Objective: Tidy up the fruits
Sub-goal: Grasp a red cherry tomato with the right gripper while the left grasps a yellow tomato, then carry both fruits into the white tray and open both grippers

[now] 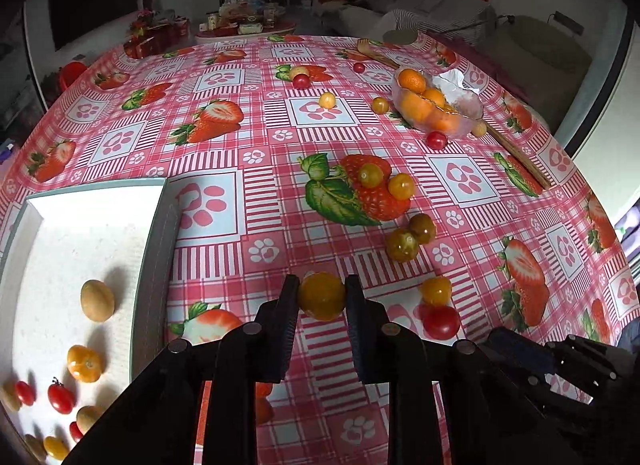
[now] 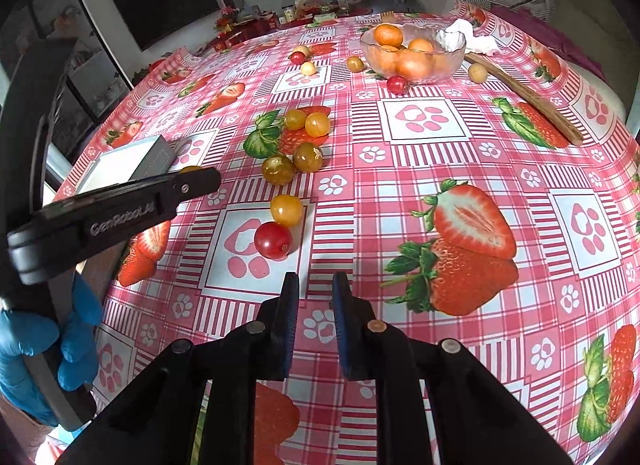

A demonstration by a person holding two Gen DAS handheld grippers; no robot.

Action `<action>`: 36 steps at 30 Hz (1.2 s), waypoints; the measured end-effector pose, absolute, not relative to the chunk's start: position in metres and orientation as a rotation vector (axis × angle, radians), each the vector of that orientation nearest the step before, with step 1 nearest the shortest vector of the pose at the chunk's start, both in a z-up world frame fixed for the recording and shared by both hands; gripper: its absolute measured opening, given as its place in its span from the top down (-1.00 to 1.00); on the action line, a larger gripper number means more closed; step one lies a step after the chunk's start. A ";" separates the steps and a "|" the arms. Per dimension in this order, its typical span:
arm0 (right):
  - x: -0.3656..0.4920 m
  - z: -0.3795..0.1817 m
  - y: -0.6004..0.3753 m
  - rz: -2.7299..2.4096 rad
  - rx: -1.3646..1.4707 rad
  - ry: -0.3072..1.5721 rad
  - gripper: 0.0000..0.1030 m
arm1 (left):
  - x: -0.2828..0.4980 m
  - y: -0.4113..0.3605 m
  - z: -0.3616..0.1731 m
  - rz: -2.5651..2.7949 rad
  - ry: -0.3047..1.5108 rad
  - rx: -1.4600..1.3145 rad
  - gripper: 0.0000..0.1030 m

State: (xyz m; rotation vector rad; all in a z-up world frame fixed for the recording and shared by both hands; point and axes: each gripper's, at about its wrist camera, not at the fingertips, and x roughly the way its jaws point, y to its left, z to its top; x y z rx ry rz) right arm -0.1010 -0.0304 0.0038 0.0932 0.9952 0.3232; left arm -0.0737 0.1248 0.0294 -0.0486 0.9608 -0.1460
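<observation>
My left gripper (image 1: 322, 291) is shut on a yellow-orange cherry tomato (image 1: 322, 297), held just above the tablecloth right of the white tray (image 1: 156, 249). The tray holds several small tomatoes and a kumquat (image 1: 97, 300). My right gripper (image 2: 316, 285) is empty with its jaws a little apart, low over the cloth. A red tomato (image 2: 273, 240) and a yellow one (image 2: 286, 210) lie just ahead-left of it. The left gripper (image 2: 192, 185) shows at the left of the right wrist view, held by a blue-gloved hand (image 2: 76, 329).
Several loose tomatoes lie mid-table (image 1: 402, 245) (image 2: 306, 157). A glass bowl (image 1: 464, 121) (image 2: 376, 55) of oranges stands at the far right, with crumpled tissue (image 2: 476, 39) and a long wooden stick (image 2: 528, 101) beside it.
</observation>
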 end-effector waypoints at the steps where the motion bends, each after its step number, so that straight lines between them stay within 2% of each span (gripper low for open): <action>1: -0.102 0.004 -0.031 0.324 0.095 0.995 0.64 | -0.080 0.126 0.029 -0.142 0.961 -0.049 0.53; 5: -0.102 0.004 -0.027 0.364 0.106 1.005 0.60 | -0.102 0.132 0.025 -0.113 0.961 -0.042 0.53; 7: -0.100 0.004 -0.021 0.372 0.090 0.999 0.49 | -0.110 0.135 0.023 -0.098 0.967 -0.053 0.53; 9: -0.096 0.004 -0.015 0.375 0.077 0.997 0.48 | -0.117 0.138 0.021 -0.088 0.974 -0.064 0.53; 25: -0.086 0.009 0.003 0.359 -0.003 0.994 0.54 | -0.135 0.139 0.015 -0.071 0.979 -0.060 0.53; 36: -0.103 0.030 0.013 0.384 -0.044 0.958 0.54 | -0.150 0.148 0.037 -0.076 0.922 -0.074 0.53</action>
